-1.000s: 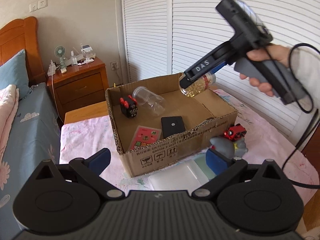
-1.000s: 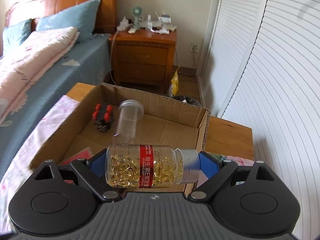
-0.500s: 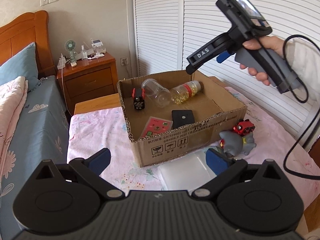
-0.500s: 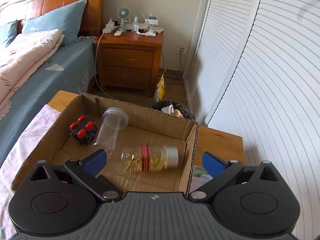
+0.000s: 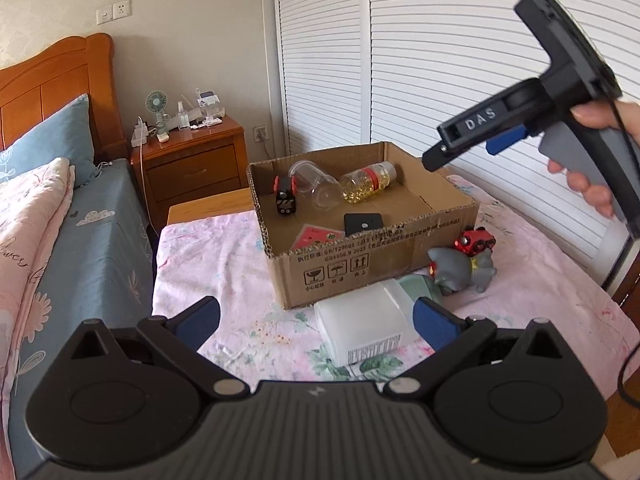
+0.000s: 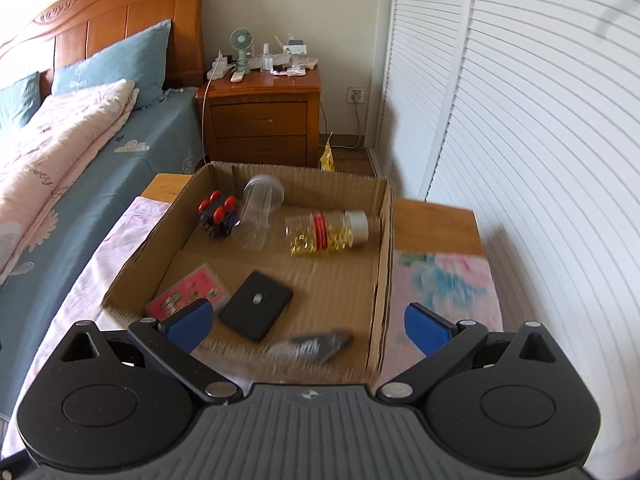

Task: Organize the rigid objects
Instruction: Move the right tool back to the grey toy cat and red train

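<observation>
A cardboard box (image 5: 384,276) (image 6: 382,280) stands on the pink floral cloth. In it lie a capsule bottle (image 5: 366,182) (image 6: 326,232), a clear jar (image 5: 314,188) (image 6: 260,204), a black-and-red toy (image 5: 285,196) (image 6: 218,216), a black case (image 5: 363,224) (image 6: 256,310) and a pink card pack (image 5: 316,236) (image 6: 188,292). My left gripper (image 5: 316,320) is open and empty over a white plastic box (image 5: 364,328) in front of the cardboard box. My right gripper (image 6: 306,322) is open and empty above the box's near right side; it shows in the left wrist view (image 5: 436,160) too.
A grey toy figure (image 5: 460,270) and a red toy car (image 5: 476,240) lie right of the box. A bed (image 5: 80,240) lies to the left, a wooden nightstand (image 5: 188,160) (image 6: 264,120) stands behind, and white louvred doors (image 5: 440,60) close the right side.
My right gripper opened and let the capsule bottle go; the bottle now lies in the box. The right gripper then rose and pulled back. The left gripper also drew back.
</observation>
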### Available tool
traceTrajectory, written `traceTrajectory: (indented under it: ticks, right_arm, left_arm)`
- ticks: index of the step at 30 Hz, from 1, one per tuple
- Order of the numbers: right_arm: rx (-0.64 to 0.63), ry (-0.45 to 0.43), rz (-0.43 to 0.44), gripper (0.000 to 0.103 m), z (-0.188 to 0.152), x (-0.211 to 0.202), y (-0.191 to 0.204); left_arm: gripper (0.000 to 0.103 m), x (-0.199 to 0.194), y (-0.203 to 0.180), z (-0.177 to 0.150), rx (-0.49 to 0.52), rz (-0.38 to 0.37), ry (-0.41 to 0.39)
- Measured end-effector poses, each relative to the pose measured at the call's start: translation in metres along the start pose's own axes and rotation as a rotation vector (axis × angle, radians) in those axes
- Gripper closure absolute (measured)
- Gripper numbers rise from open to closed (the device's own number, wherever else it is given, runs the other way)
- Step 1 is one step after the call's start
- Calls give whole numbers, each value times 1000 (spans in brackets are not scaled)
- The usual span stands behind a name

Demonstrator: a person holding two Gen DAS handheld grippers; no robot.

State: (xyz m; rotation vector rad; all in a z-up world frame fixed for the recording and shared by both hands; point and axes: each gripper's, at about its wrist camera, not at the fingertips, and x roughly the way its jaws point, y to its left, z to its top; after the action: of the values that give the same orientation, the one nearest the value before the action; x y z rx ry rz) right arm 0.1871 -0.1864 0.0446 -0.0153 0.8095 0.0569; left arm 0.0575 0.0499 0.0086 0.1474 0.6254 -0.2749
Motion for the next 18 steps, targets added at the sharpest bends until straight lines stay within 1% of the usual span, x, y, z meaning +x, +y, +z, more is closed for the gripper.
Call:
traceTrajectory:
  ticks: [6,11,16,18]
  right_arm:
    - [64,-6,3,0,-47,-11,7]
    - [90,5,-28,0,-85,-10,9]
    - [119,7,-57,0,-119,-18,-2]
    - [146,2,-53,0,-132,-23,-12]
  left_arm:
    - [1,-11,-4,-21,-7,-4,6]
    - [1,-13,-7,-32,-13,7,31]
    - [1,-12,-14,-33,-16,26,40]
    - [1,-9,-17,-33,-25,25,46]
